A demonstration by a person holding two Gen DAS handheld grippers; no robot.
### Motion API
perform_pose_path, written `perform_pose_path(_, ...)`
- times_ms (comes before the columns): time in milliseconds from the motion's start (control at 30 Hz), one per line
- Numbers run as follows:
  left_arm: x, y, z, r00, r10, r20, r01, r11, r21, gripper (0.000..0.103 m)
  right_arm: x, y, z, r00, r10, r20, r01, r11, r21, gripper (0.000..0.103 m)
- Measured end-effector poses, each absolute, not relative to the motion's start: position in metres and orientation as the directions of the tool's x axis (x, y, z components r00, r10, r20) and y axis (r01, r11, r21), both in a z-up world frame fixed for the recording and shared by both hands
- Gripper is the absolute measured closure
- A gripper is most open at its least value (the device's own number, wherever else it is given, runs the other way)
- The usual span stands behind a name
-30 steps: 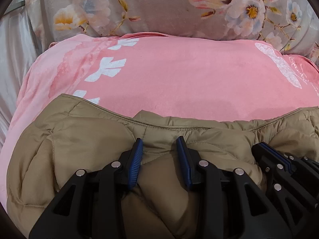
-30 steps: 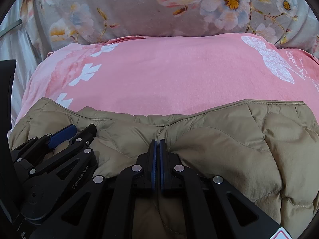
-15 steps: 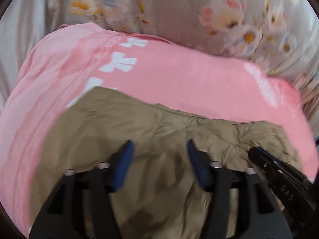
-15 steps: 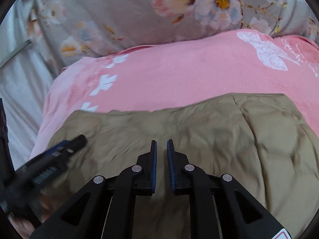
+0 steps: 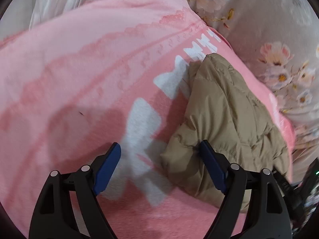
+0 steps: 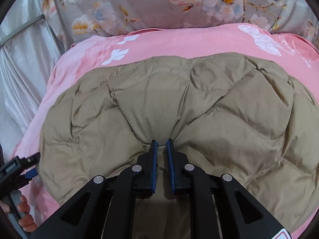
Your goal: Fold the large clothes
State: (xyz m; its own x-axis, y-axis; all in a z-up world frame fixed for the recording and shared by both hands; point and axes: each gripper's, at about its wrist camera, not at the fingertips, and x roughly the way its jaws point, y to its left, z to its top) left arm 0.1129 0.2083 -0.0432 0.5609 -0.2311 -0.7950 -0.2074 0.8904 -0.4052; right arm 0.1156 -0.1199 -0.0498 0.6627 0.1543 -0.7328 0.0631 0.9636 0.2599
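Note:
A tan quilted puffer jacket [image 6: 179,107] lies folded on a pink blanket [image 6: 179,41]. My right gripper [image 6: 161,145] sits at its near edge, jaws slightly parted with a fold of the jacket between the blue pads. My left gripper [image 5: 159,155] is open and empty over the pink blanket [image 5: 79,79], at the jacket's left end [image 5: 223,115]; its right finger [image 5: 213,167] touches the jacket. The left gripper also shows in the right wrist view [image 6: 22,165], held by a hand at the jacket's left edge.
A grey floral quilt [image 6: 159,2] lies behind the blanket. White satin fabric [image 6: 22,63] hangs at the left. The floral quilt [image 5: 279,39] shows at the right in the left wrist view.
My left gripper has let go of the jacket, opened wide and swung off to its left end. My right gripper's jaws have parted slightly. The jacket now lies spread with its smooth quilted side up.

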Motion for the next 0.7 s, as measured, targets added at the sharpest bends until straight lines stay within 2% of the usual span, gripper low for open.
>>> perform_pose_path(167,0.125,0.191,-0.048,0.568,-0.301,-0.766,-0.16,0.872,-0.462,0.024,0.116,-0.12,-0.058,0.671,0.143,-0.728,0.061,0.967,0.246,0.09)
perform_pose_path(367,0.138,0.163,-0.046,0.553,-0.312,-0.773,-0.136,0.881,-0.453,0.025,0.115,-0.119,-0.061,0.681,0.133,-0.72,0.065,0.969,0.24,0.091)
perform_pose_path(467,0.136,0.149,-0.039,0.555,-0.291,-0.779,-0.118,0.9,-0.42,0.037,0.114,-0.117,-0.062,0.688,0.132,-0.714,0.063,0.969,0.241,0.091)
perform_pose_path(633,0.129,0.128,-0.013,0.599,-0.235,-0.765,-0.073,0.936,-0.344,0.073,0.114,-0.117,-0.062,0.689,0.135,-0.712,0.066,0.967,0.247,0.091)
perform_pose_path(700,0.125,0.121,0.002,0.621,-0.231,-0.749,-0.051,0.942,-0.333,0.083,0.114,-0.118,-0.061,0.689,0.138,-0.712,0.069,0.965,0.253,0.091)
